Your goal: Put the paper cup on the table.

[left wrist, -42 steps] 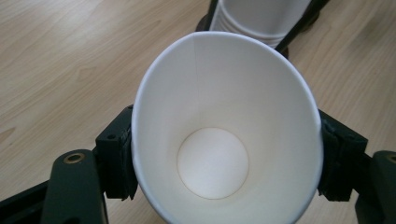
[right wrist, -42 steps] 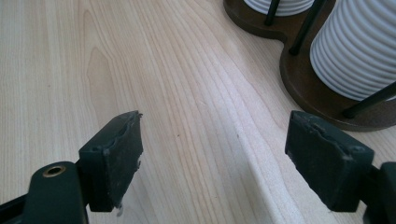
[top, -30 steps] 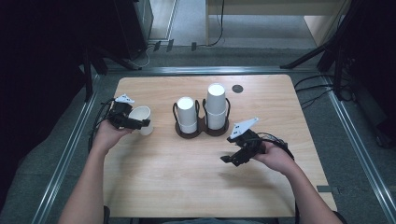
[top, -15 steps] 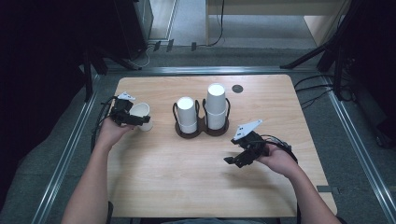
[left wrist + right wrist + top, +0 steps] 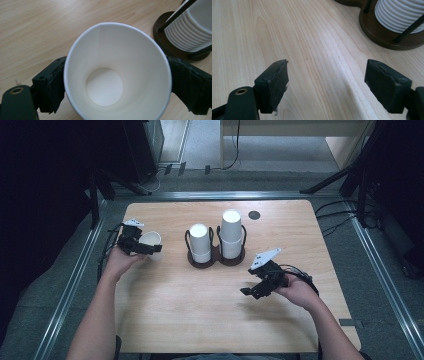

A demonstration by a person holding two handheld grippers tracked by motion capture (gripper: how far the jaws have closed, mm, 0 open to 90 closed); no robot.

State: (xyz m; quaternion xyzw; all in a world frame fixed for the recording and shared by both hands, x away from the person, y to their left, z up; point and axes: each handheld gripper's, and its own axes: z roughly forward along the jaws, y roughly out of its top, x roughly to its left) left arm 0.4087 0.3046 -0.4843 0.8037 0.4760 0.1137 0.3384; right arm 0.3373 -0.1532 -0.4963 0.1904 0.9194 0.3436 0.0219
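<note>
Back left gripper (image 5: 110, 82), jaws just opening off upright paper cup (image 5: 117, 72) between them, straight away; keep right gripper (image 5: 325, 82) open, empty.

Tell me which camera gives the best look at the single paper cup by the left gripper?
The left gripper view: the paper cup is seen close up, mouth toward the camera, with its empty inside and round bottom visible. In the high view the cup is small and far off, beside the left gripper.

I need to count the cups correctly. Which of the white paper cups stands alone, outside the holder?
The single paper cup between the left gripper's jaws, mouth up; the others sit stacked upside down in the cup holder.
</note>
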